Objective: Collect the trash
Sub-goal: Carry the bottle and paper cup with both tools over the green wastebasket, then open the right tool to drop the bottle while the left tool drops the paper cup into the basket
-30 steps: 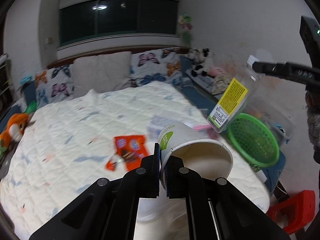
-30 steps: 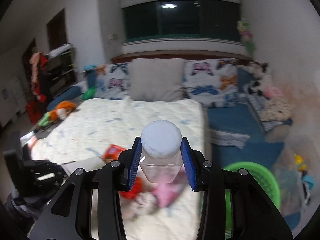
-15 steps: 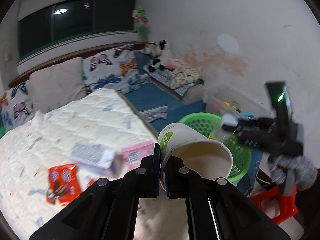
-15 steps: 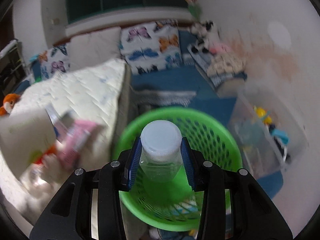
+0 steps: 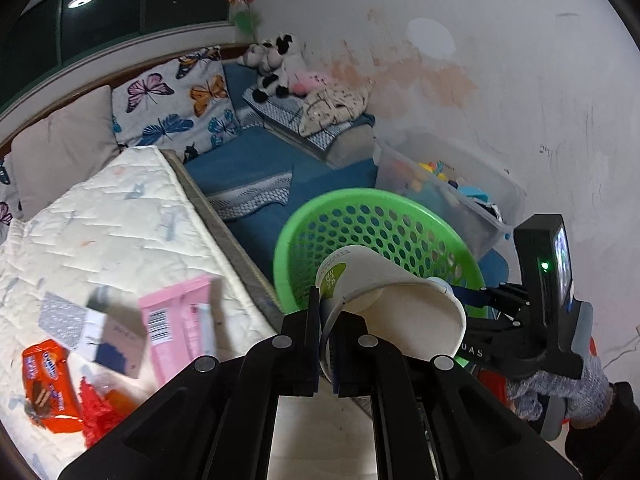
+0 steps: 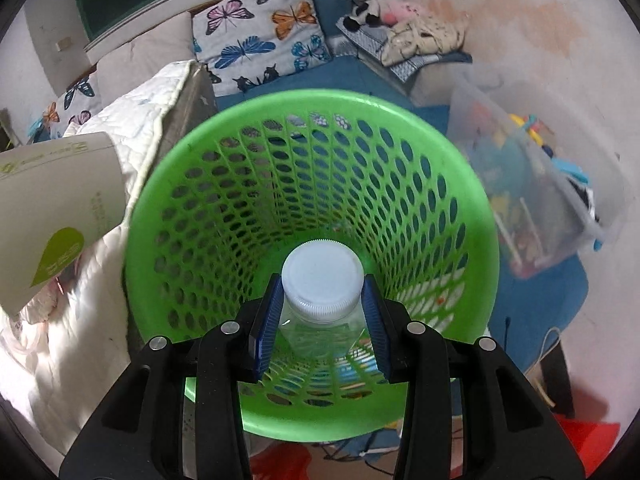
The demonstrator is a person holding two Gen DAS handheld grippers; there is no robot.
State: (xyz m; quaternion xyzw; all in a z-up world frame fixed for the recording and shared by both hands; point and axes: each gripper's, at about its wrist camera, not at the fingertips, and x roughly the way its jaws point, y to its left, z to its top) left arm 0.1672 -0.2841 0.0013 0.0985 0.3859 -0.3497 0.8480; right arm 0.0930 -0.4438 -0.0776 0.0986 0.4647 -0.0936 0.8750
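Two views — orange wrapper (image 5: 48, 392) only left, jar (image 6: 322, 304) right.

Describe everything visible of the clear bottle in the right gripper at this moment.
The bottle is clear plastic with a wide, ribbed white screw cap, which is on. The right gripper is shut on it, blue pads pressing its shoulders just below the cap. It points cap-first down into the mouth of the green perforated basket, touching nothing but the pads. No label or contents can be made out here.
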